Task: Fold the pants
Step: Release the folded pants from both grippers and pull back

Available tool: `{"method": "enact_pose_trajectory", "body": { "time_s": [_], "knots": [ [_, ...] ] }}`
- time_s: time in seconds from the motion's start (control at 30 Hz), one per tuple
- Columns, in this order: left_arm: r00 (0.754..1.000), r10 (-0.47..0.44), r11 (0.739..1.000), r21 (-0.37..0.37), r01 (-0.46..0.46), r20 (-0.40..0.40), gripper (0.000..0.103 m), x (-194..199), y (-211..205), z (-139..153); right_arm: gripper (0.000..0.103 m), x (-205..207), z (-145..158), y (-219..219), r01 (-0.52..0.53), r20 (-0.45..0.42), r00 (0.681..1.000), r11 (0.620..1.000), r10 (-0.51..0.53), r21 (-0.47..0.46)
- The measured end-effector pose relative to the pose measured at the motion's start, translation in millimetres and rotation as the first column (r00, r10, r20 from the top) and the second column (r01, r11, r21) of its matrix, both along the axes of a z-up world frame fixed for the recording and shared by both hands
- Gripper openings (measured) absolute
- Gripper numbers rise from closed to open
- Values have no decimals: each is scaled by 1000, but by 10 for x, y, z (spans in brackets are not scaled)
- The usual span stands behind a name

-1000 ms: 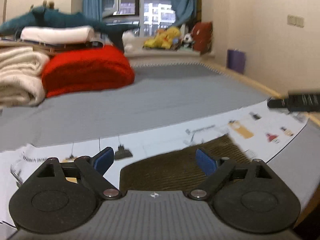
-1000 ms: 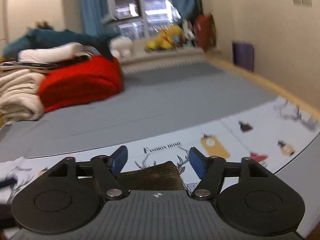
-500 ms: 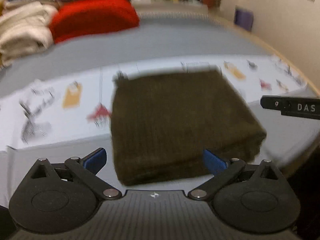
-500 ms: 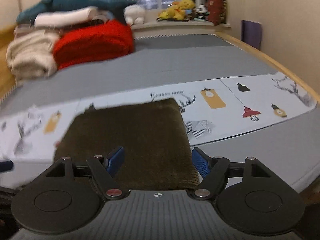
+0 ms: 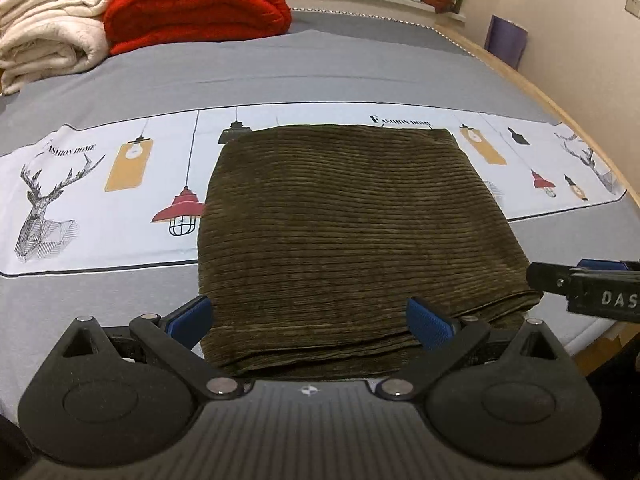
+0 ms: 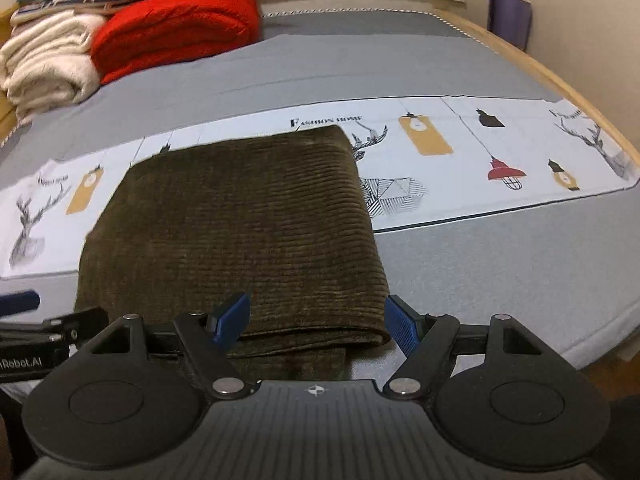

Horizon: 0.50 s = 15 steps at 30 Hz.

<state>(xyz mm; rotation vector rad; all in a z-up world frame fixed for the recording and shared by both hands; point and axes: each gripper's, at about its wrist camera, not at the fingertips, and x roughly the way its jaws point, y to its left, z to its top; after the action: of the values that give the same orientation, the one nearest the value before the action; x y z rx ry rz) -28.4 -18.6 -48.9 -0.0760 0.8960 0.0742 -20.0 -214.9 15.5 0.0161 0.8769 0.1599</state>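
Left wrist view: left gripper tilts down, released, over folded pants; right gripper likewise.

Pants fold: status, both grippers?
Left gripper open, right gripper open, both at near edge. Pants folded square on printed cloth, not gripped. Nothing in the way.

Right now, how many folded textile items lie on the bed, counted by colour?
Dark olive corduroy pants: 1
Red folded blanket: 1
Cream folded blankets: 2 at least; the stack is cropped
Total: 4 at least
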Motion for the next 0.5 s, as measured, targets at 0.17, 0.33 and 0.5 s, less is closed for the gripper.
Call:
{"method": "enact_pose_trajectory", "body": {
  "time_s": [0.17,0.33,0.5],
  "knots": [
    [1000,-3,1000,4,3,-20,103,47,-11,-68,76,37,-53,55,-25,-16,1000,999,25,-29],
    [1000,3,1000,-10,-3,-30,103,58,12,-94,76,69,-82,87,-29,-33,999,999,28,-34],
    [1000,2,1000,-19,-3,-26,103,42,30,-85,76,65,-91,121,-43,-38,998,998,41,-43]
  ]
}}
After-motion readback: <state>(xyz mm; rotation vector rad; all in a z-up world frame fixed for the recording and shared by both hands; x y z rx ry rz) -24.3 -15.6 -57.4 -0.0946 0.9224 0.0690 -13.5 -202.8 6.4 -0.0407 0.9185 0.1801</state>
